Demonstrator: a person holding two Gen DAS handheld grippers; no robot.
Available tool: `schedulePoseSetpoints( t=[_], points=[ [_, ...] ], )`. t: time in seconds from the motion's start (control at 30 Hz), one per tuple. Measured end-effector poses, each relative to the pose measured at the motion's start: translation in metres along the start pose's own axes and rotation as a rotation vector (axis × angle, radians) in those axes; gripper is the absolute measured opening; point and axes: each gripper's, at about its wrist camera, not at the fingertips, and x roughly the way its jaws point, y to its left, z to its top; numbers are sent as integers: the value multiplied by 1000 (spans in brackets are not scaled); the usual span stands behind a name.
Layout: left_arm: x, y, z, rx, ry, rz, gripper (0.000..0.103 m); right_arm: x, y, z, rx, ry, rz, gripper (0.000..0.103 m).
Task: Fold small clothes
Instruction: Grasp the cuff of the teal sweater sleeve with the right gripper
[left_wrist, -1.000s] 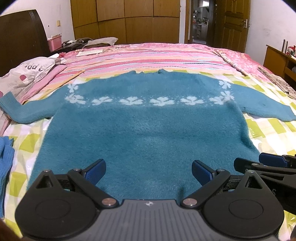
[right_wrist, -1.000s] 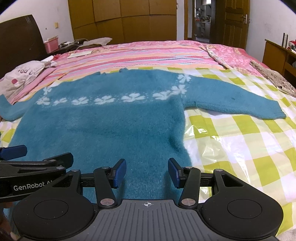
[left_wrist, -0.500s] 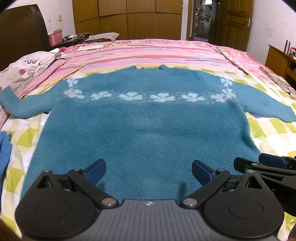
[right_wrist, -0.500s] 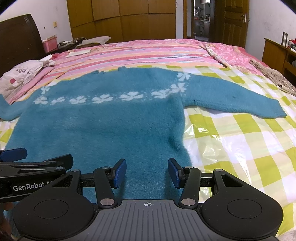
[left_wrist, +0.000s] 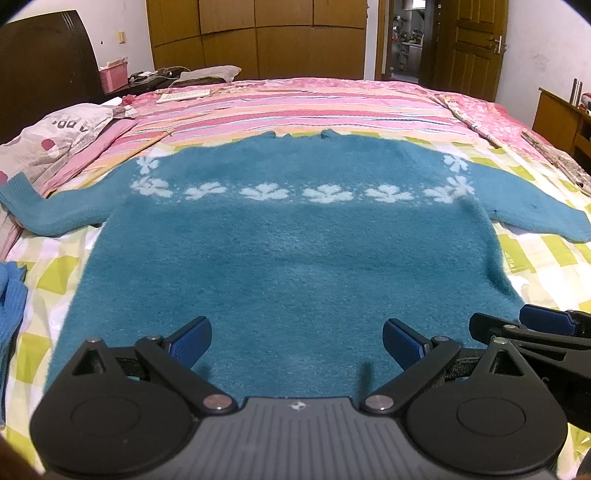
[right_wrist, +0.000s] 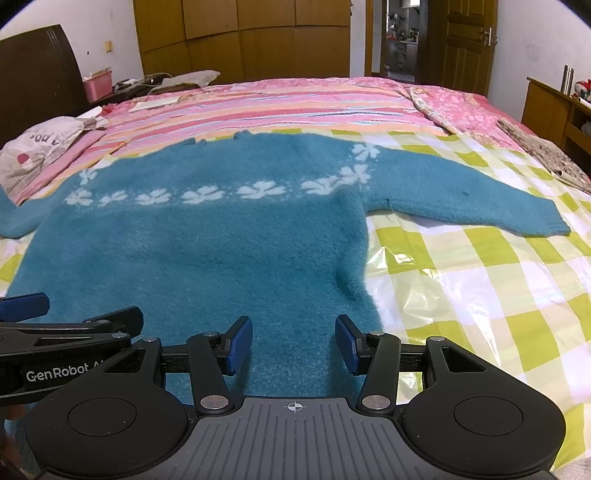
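Left wrist view had the sweater lying flat on the bed, sleeves out to both sides. Left gripper was spread wide over the hem, pinching nothing. Right gripper was spread too, probably just above the fuzz, though contact was hard to call.

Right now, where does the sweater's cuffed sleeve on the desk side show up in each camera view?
Left wrist: sleeve at the far right edge, mid-height.
Right wrist: sleeve right of centre, fully visible, lying on the checked sheet.
Shared landmark: the white flower row.
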Motion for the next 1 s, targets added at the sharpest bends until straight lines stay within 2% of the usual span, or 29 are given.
schedulePoseSetpoints(
  t=[0.43, 0.57, 0.77, 0.83, 1.0],
  points=[
    [1, -5, 6, 2, -23, -6, 103, 4, -16, 5, 8, -19, -31, 47],
    [0, -6, 9, 0, -41, -8, 103, 8, -34, 11, 43, -28, -51, 41],
    [3, -9, 12, -1, -65, -9, 103, 17, -70, 23, 102, -47, -96, 39],
    [3, -10, 12, 1, -84, -9, 103, 21, -91, 28, 156, -55, -99, 39],
    [4, -13, 16, -3, -138, 2, 103, 33, -174, 38, 425, -81, -77, 34]
  ],
)
